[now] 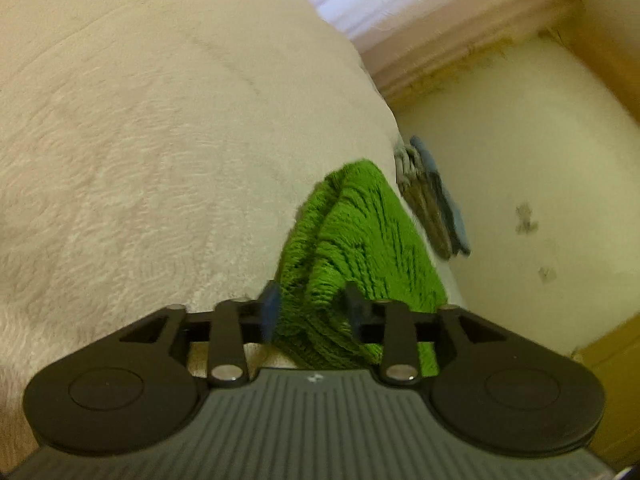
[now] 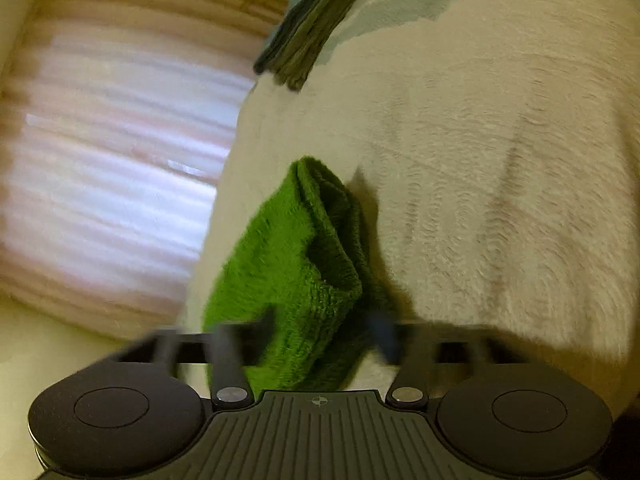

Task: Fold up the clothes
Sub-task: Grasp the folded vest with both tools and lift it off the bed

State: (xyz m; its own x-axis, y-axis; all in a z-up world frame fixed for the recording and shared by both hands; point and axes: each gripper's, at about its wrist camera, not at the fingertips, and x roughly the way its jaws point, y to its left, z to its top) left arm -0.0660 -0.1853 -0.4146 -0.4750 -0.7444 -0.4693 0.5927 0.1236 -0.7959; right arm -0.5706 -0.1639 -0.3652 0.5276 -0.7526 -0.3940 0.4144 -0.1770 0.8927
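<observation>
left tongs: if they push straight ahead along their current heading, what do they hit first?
The green knitted cloth. It already lies between the fingers of the left tongs and runs on ahead of them over the cream blanket. Whether the pads press it is unclear.

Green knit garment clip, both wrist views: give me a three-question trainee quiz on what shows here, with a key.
1. True or false: the green knit garment lies on a cream fuzzy blanket.
2. In the right wrist view, where does the pile of folded clothes sit relative to the green garment? A) beyond it, toward the top of the picture B) between the fingers C) under it
3. What lies between the fingers of the left gripper and of the right gripper?

Key:
1. True.
2. A.
3. The green garment. In both views the jaws stand apart with the knit between them; whether the pads press on it cannot be told, as the right view is blurred.
</observation>
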